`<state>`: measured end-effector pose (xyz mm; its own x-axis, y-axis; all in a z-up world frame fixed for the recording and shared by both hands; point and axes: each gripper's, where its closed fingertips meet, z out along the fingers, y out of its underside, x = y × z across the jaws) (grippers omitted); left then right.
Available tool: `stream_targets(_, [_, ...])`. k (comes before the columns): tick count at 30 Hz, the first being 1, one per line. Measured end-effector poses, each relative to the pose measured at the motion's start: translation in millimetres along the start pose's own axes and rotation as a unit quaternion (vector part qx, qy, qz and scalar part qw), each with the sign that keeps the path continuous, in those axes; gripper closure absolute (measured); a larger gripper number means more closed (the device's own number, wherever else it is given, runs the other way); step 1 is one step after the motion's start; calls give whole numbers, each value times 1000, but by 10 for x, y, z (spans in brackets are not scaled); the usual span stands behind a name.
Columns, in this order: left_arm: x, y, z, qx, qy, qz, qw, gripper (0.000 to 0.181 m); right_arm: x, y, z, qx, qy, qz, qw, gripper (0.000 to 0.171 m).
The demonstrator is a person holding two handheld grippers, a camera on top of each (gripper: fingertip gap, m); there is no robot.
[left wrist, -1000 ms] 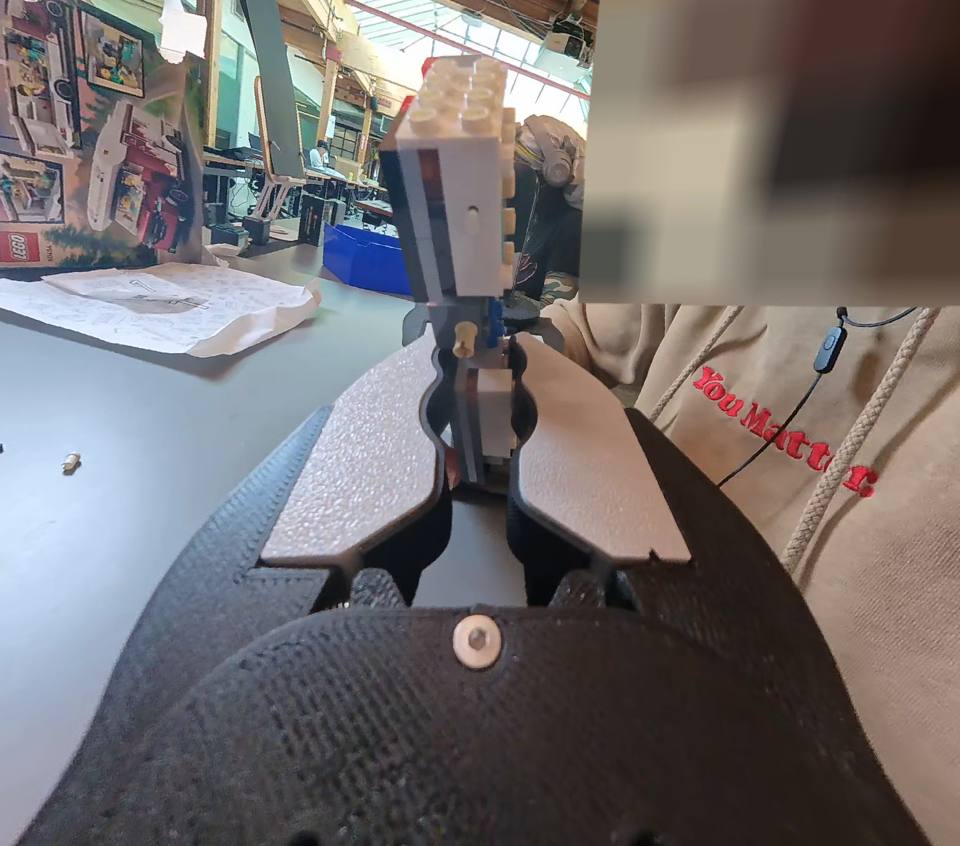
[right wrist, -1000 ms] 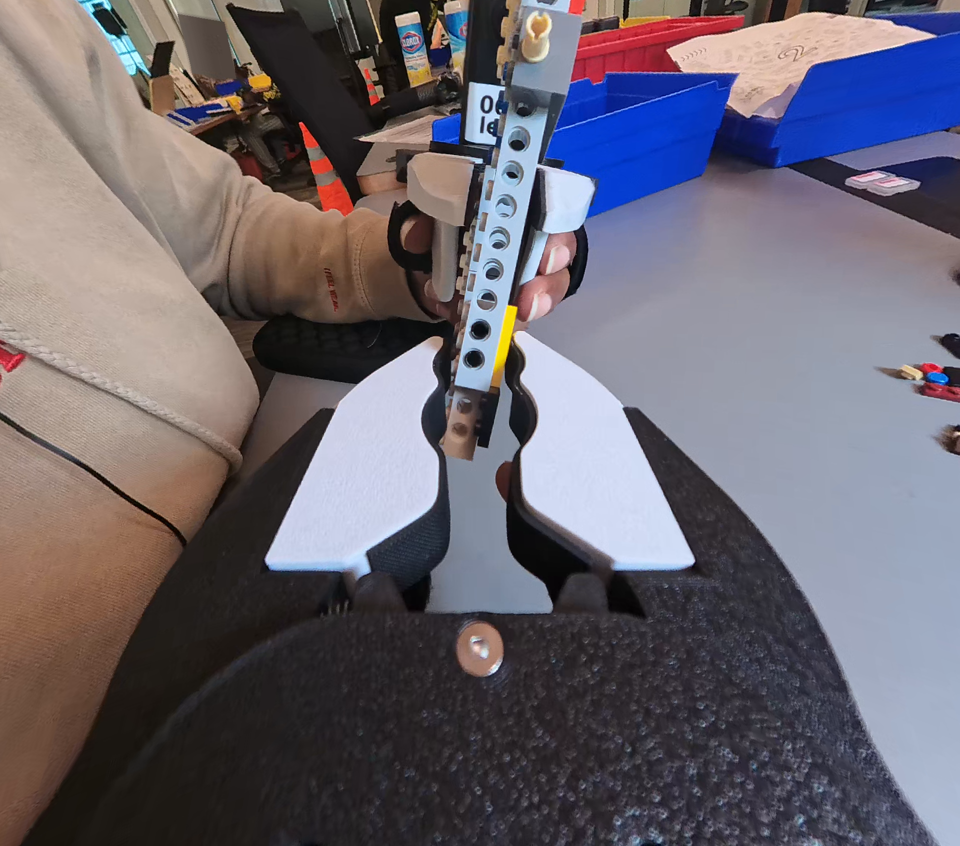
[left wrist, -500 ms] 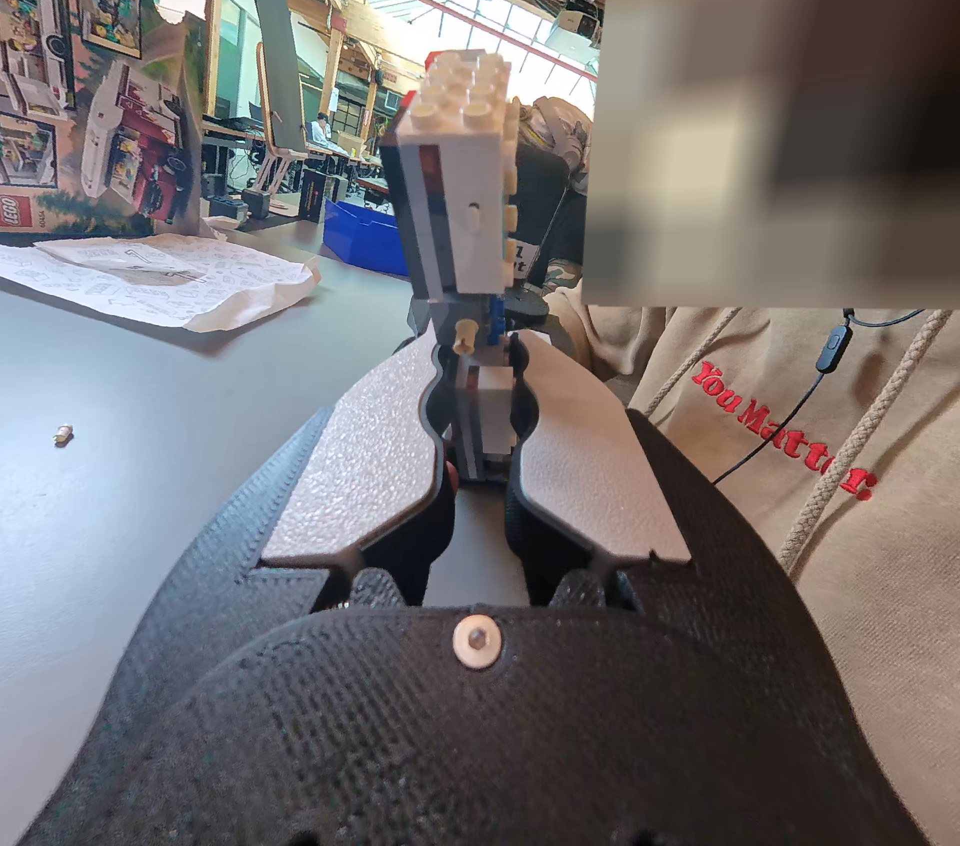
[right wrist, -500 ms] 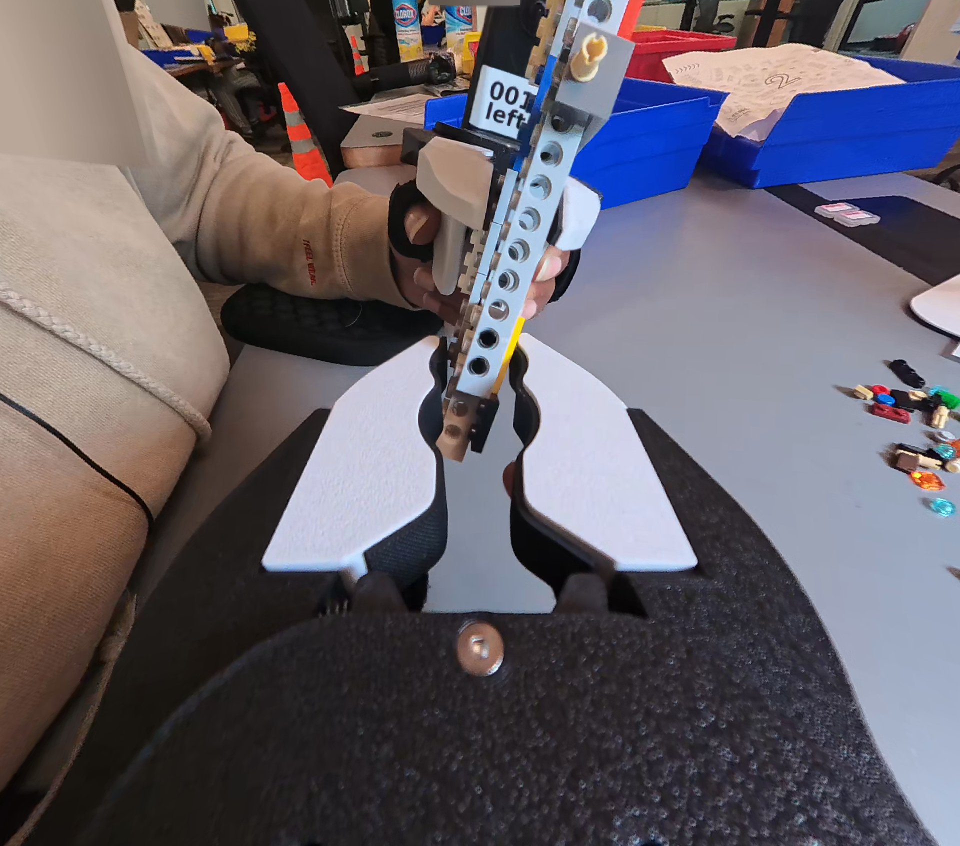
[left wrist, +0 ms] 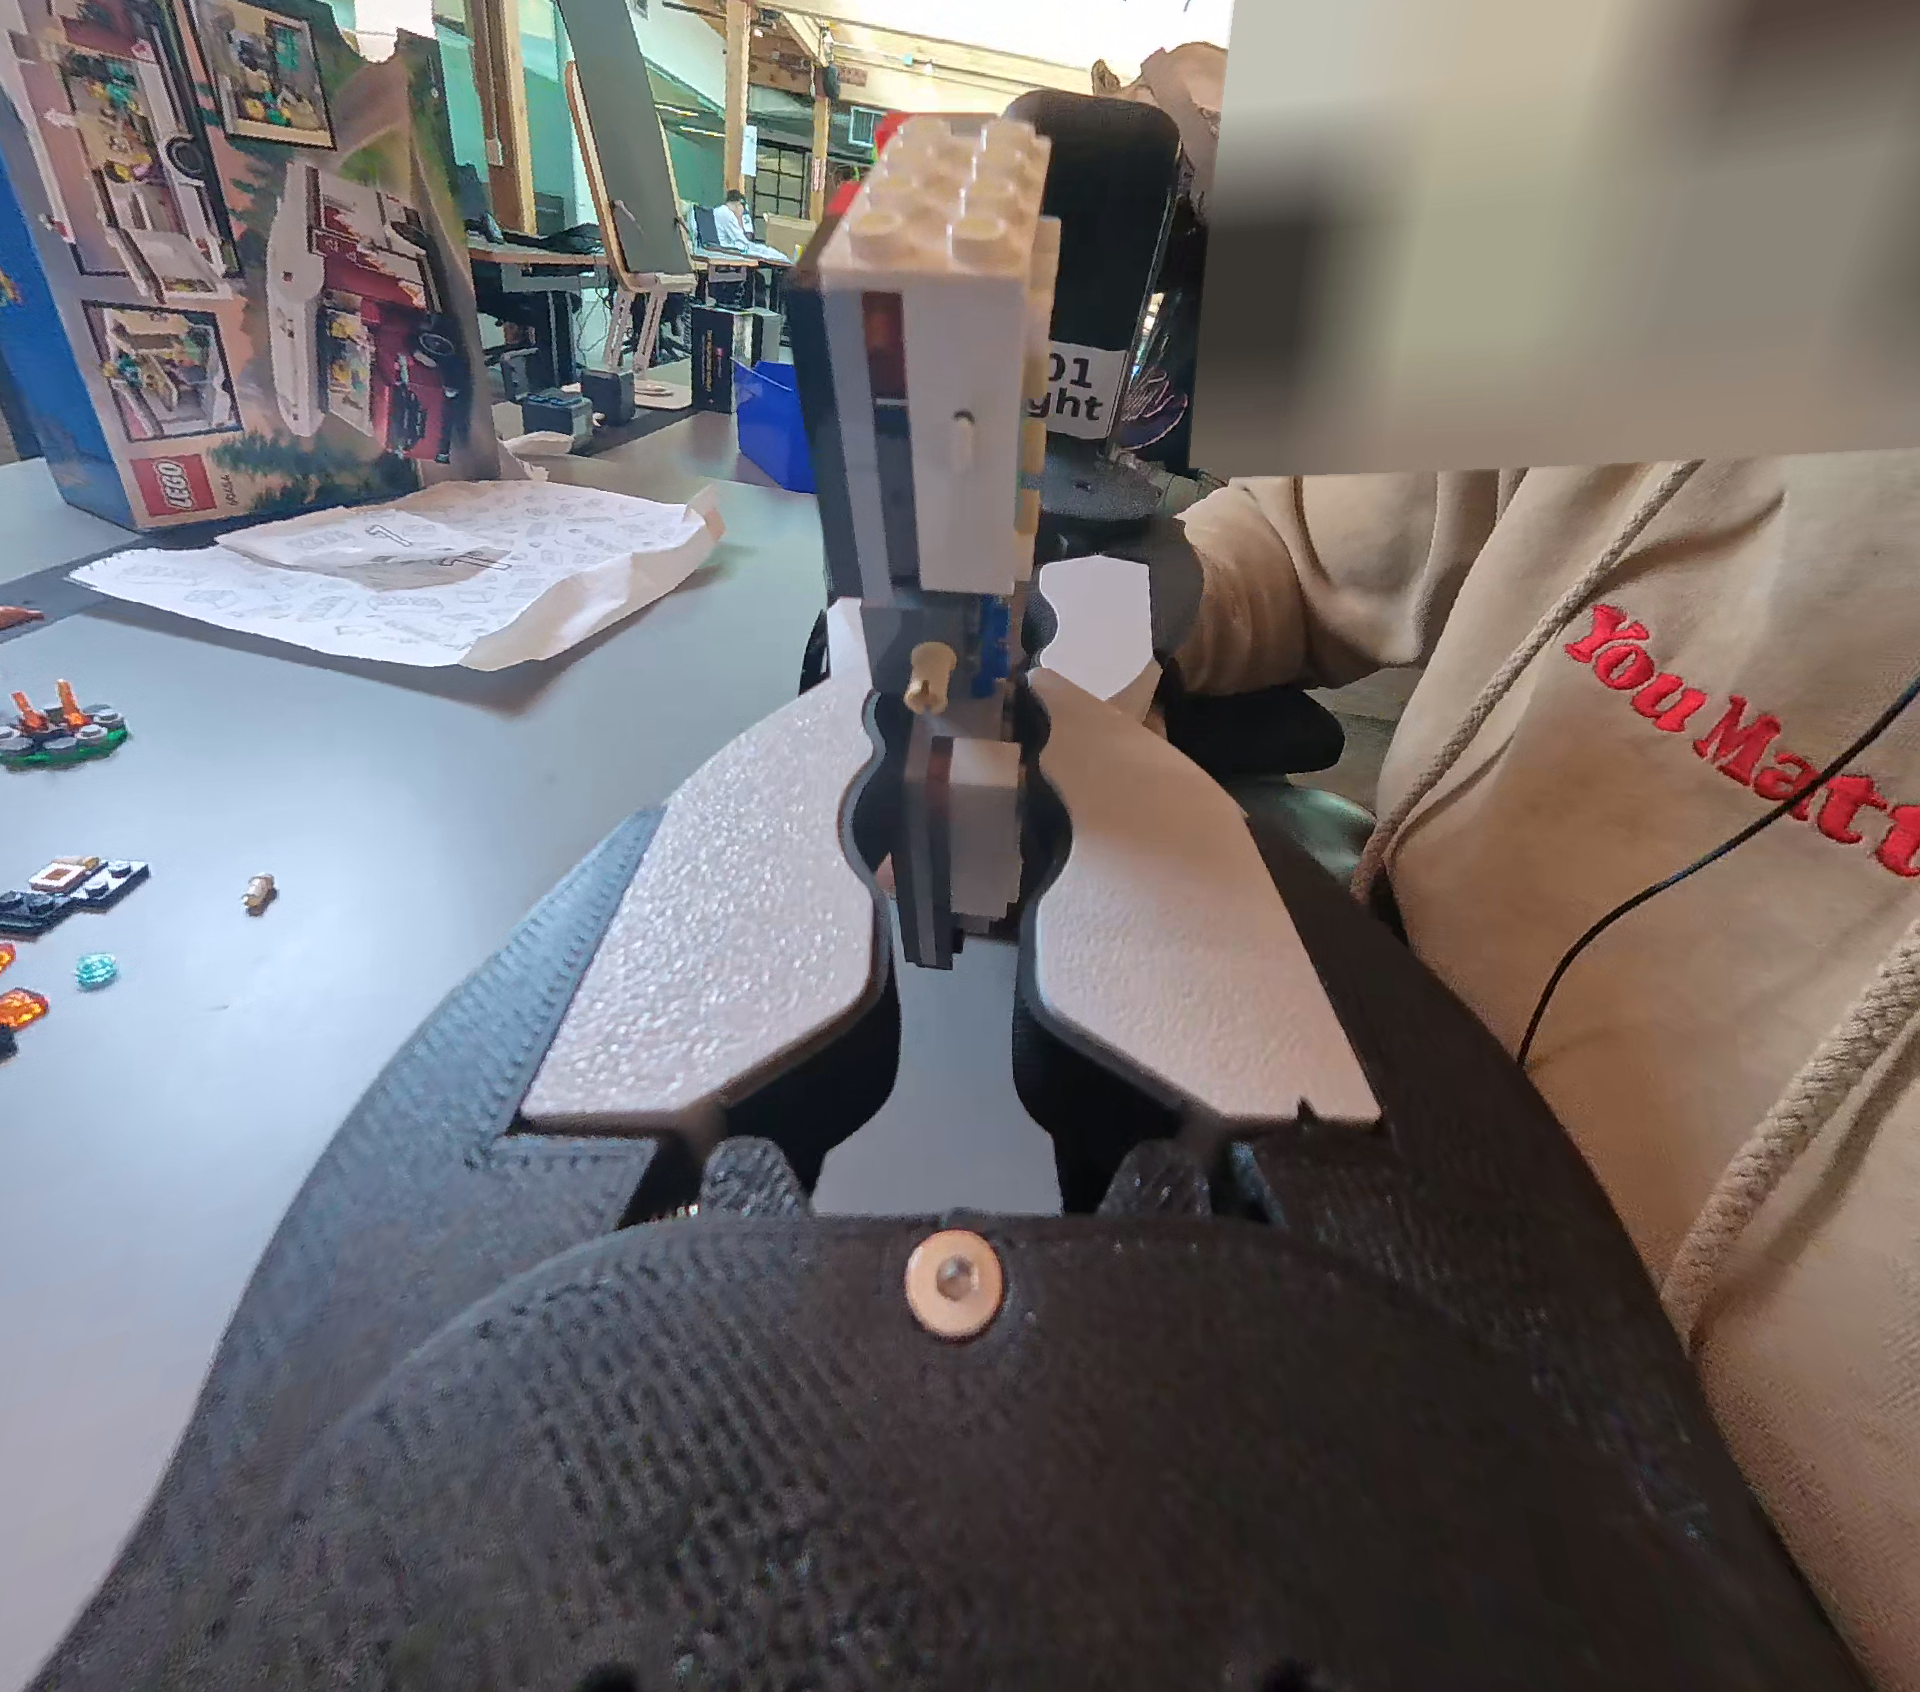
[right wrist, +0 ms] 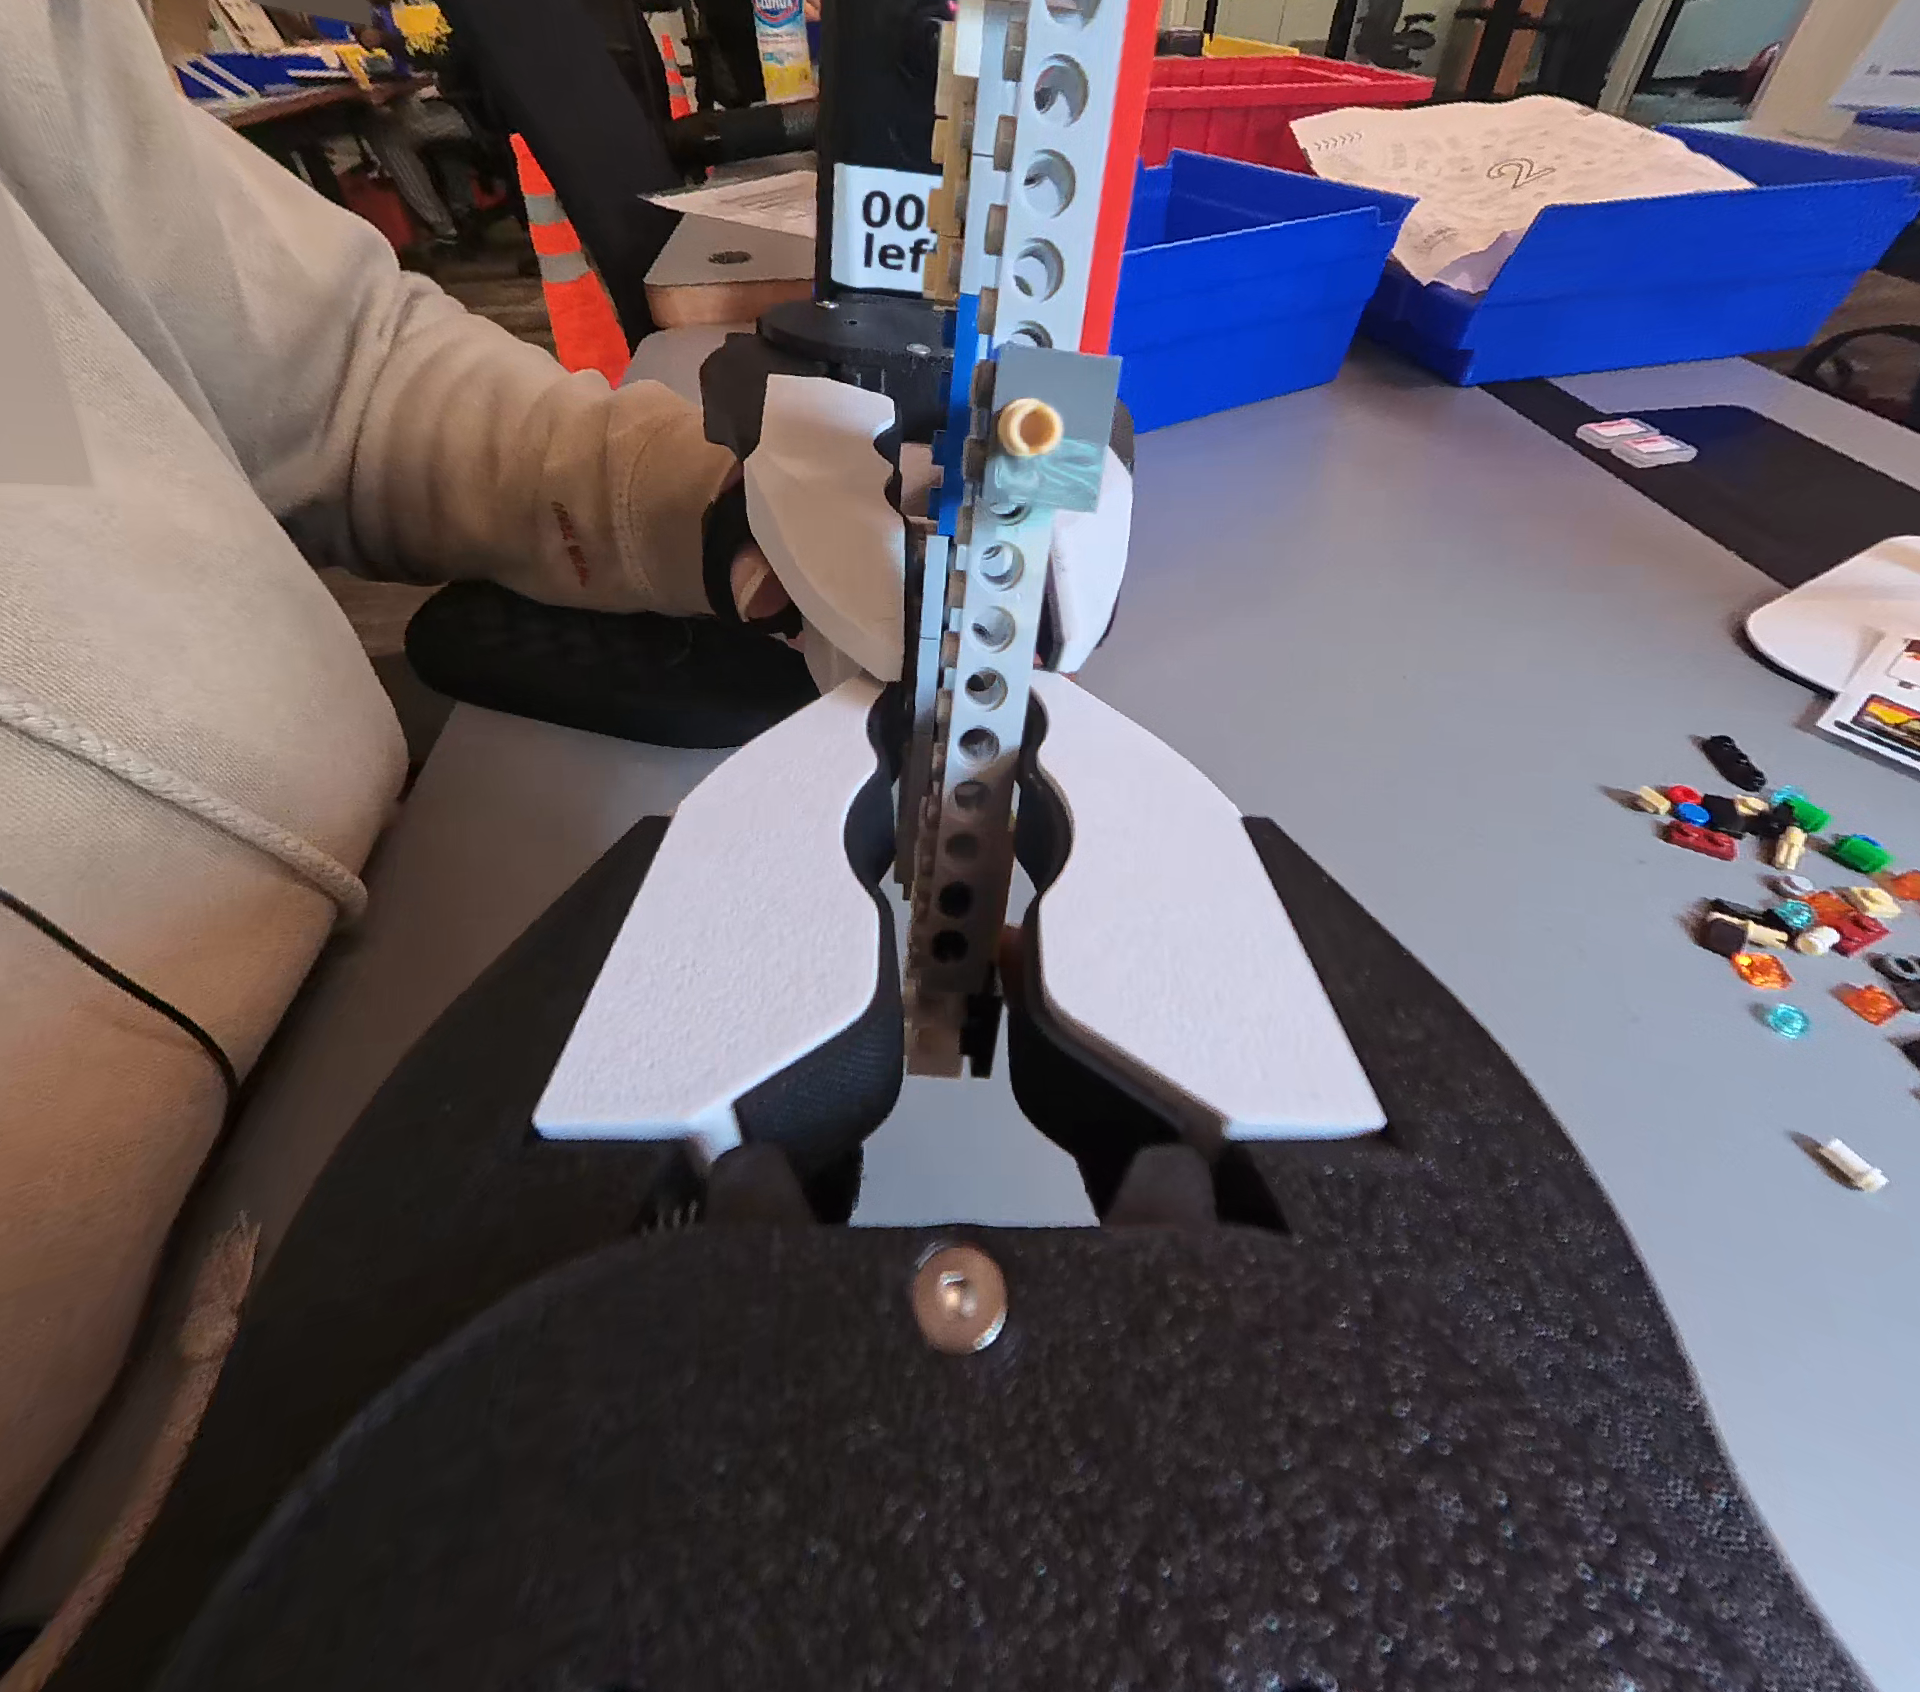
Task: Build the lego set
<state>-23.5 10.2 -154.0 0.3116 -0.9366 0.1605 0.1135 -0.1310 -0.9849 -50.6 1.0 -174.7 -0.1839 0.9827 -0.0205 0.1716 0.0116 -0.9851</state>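
— What have you got in the grippers?

— Both of mine are clamped on the same lego assembly (left wrist: 935, 395), held upright above the grey table (left wrist: 364, 811). My left gripper (left wrist: 951, 801) pinches its lower part, fingers pressed against the grey and white bricks. In my right wrist view the right gripper (right wrist: 951, 863) grips the long grey beam with the row of holes, a red strip running up its far side.

— Can you see each gripper from the other camera?

— Yes. Past the assembly in the right wrist view, the left gripper's white fingers (right wrist: 831, 520) close on it higher up, with a hand (right wrist: 753, 582) behind them. A tan pin (right wrist: 1029, 429) sticks out of a grey plate midway up the beam.

— And loose parts?

— A scatter of small coloured pieces (right wrist: 1787, 884) lies toward the table's right edge in the right wrist view, with one white piece (right wrist: 1849, 1164) apart from it, nearer me. In the left wrist view more pieces (left wrist: 62, 884) sit at the left edge, a single tan pin (left wrist: 260, 891) beside them. The set's box (left wrist: 239, 260) stands at the far left corner, a printed paper bag (left wrist: 416, 572) lying just in front. Blue bins (right wrist: 1558, 260) line the far edge.
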Motion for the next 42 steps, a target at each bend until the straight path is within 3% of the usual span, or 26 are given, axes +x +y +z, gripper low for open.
stream_targets(2, [4, -17, -15, -2, -2, 4, 1000, 158, 6, 7, 9, 1, 5, -8, 1000, 153])
stream_targets(3, [-2, -54, -30, 6, -6, 3, 1000, 148, 8, 23, 16, -3, 7, -12, 1000, 153])
stream_targets(5, [14, -51, -45, 4, -7, 13, 1000, 159, -13, 46, 33, -5, 1, -8, 1000, 153])
stream_targets(20, [104, -62, -34, -7, 1, 67, 998, 160, -84, 24, 43, -4, -3, -26, 1000, 154])
stream_targets(23, [63, -29, -51, -22, -18, 96, 995, 152, -77, 5, 38, 0, -4, -19, 1000, 153])
stream_targets(25, [74, -6, -57, -25, -18, 99, 995, 160, -76, 2, 35, -4, -4, -21, 1000, 153])
stream_targets(42, [55, 40, -36, -34, -13, 59, 998, 160, -55, 0, 36, -3, 42, -66, 997, 154])
